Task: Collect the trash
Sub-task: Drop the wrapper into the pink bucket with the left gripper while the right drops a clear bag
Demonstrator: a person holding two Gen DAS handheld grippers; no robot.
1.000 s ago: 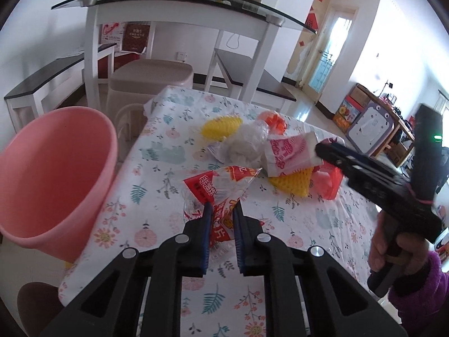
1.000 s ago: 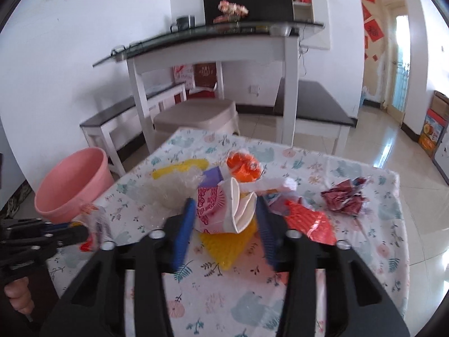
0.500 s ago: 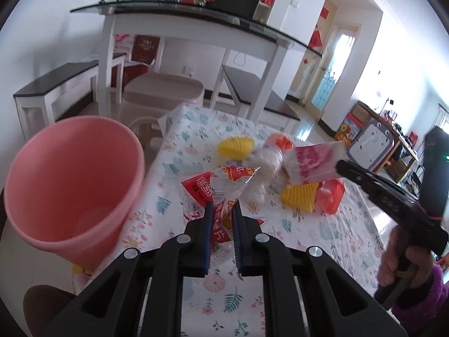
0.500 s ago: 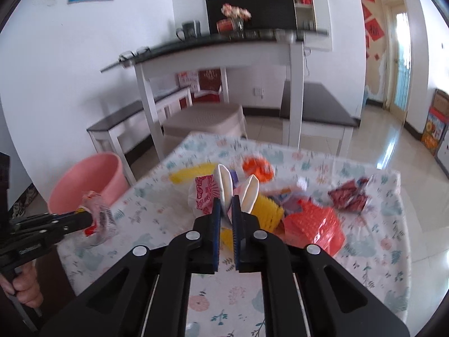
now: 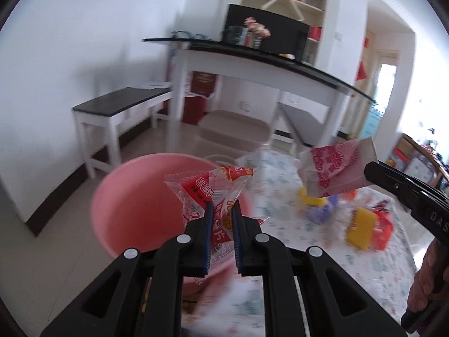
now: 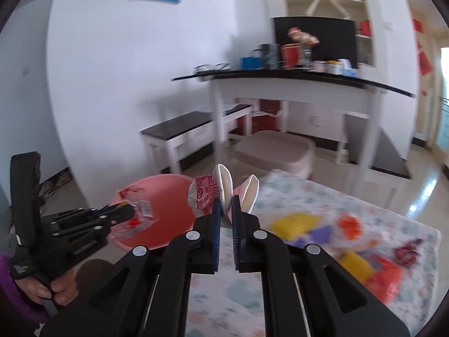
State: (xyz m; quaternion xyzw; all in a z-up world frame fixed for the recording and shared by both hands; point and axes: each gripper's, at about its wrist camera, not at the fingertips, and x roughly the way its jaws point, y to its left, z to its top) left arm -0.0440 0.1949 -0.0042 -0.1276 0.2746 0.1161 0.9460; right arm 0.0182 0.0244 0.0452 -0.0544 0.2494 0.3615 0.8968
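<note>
Left gripper point(image 5: 221, 213): jaws nearly closed, clamping a snack wrapper point(image 5: 207, 188) held over the bin's mouth.
Right gripper point(image 6: 226, 207): jaws nearly closed, pinching a squashed paper cup point(image 6: 221, 191) in the air, toward 2 o'clock from the wrapper in the left view.
Bin point(image 5: 140, 205): round pink plastic bucket, smooth-walled, open top, standing off the surface's edge; nothing lies between it and the held items.
Surface point(image 6: 317, 196): cloth with pale floral print.
Remaining trash point(image 5: 362, 227): blurred yellow, purple, orange and red pieces at 3 o'clock of the bin.
Wrapper material: clear crinkled film with red printed panels.
Cup material: white paper, red pattern outside, rim folded flat into two lobes.
Background: white bench point(image 5: 118, 112) and dark-topped counter point(image 5: 266, 61) behind the bin.
</note>
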